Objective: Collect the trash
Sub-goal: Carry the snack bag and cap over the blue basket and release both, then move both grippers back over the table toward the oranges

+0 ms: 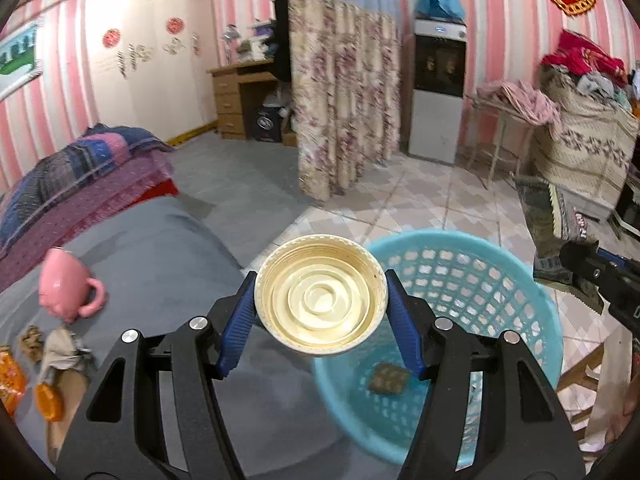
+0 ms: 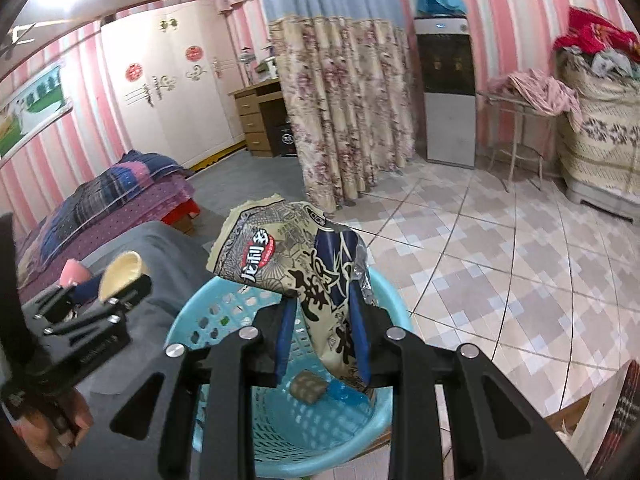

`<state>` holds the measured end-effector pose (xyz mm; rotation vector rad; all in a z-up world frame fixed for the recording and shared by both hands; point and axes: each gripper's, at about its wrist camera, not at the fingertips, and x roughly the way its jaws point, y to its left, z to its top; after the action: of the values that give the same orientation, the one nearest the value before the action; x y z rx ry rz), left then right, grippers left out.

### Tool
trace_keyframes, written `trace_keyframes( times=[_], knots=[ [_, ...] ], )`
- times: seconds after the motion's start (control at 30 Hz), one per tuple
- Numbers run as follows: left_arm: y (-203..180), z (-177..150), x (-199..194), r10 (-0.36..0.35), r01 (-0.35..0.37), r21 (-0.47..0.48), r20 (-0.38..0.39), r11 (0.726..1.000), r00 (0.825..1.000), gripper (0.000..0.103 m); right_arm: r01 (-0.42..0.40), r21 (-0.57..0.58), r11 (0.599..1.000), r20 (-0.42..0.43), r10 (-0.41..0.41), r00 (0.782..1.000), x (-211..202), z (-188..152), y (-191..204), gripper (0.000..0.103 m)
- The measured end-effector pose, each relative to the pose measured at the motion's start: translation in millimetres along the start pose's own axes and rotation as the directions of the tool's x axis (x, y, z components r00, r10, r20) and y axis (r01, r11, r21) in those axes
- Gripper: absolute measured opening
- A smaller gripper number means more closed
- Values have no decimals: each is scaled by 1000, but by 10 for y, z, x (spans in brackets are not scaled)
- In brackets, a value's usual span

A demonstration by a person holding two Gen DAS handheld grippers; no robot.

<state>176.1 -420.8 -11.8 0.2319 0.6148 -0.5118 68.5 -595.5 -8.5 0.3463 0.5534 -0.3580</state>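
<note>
pink-striped bedroom, grey bed at left; blue basket (image 2: 384,408) fills lower centre. right tool (image 2: 324,332) pinches a snack wrapper (image 2: 288,264) above it; left tool (image 1: 320,312) grips a cream lid (image 1: 320,300) at its rim. best released only once squarely over the opening.

Ahead of me: floral curtain (image 1: 344,96) hanging to tiled floor (image 1: 432,200) | water dispenser (image 1: 438,88) right of curtain | wooden desk (image 1: 240,96) left of it | pink mug (image 1: 66,288) on grey bed (image 1: 160,260) | folded quilts (image 1: 76,176) behind mug
</note>
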Motion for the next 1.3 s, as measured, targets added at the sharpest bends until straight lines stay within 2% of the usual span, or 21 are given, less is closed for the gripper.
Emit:
trace_keyframes(
  times=[0.17, 0.23, 0.3, 0.37, 0.5, 0.6, 0.7, 0.87, 0.97, 1.07, 1.13, 1.23, 1.3],
  knots=[
    [-68, 33, 157, -2, 2, 26, -9, 1000, 1000, 61, 6, 20, 1000, -8, -5, 1000, 48, -16, -89, 27],
    [-56, 56, 203, -19, 19, 27, -23, 999, 1000, 69, 2, 18, 1000, -5, -2, 1000, 46, -21, -100, 27],
    [-15, 78, 223, -13, 13, 13, -21, 1000, 1000, 84, -1, 14, 1000, -5, 1, 1000, 62, -33, -108, 27],
    [26, 94, 225, -1, 1, 11, -16, 1000, 1000, 85, -2, 13, 1000, -7, 2, 1000, 57, -66, -93, 27],
    [157, 106, 148, 51, -51, 19, -10, 999, 999, 85, -2, 9, 1000, -15, 2, 1000, 89, -93, -58, 27],
    [335, 113, 16, 95, -95, 9, 10, 995, 995, 89, -7, 6, 1000, -17, 7, 1000, 114, -97, 2, 27],
    [547, 97, -145, 143, -143, -12, 37, 990, 989, 94, -17, -7, 1000, -18, 16, 1000, 145, -115, 140, 27],
    [953, 20, -372, 203, -200, -64, 33, 978, 979, 94, -26, -16, 1000, -28, 26, 999, 225, -143, 321, 28],
    [1111, -45, -491, 224, -220, -89, 38, 971, 974, 94, -33, 0, 999, -36, 33, 999, 305, -172, 385, 33],
    [1246, -92, -599, 253, -248, -98, 41, 964, 967, 95, -33, 12, 999, -57, 33, 998, 405, -213, 410, 45],
    [1347, -125, -667, 269, -263, -109, 42, 959, 962, 96, -32, 17, 999, -64, 33, 997, 427, -223, 417, 61],
    [1471, -164, -731, 285, -278, -129, 38, 952, 958, 96, -13, 2, 1000, -54, 13, 998, 390, -214, 463, 74],
    [1562, -190, -771, 294, -286, -149, 32, 947, 955, 96, -3, -3, 1000, -49, 3, 999, 357, -206, 489, 80]
  ],
)
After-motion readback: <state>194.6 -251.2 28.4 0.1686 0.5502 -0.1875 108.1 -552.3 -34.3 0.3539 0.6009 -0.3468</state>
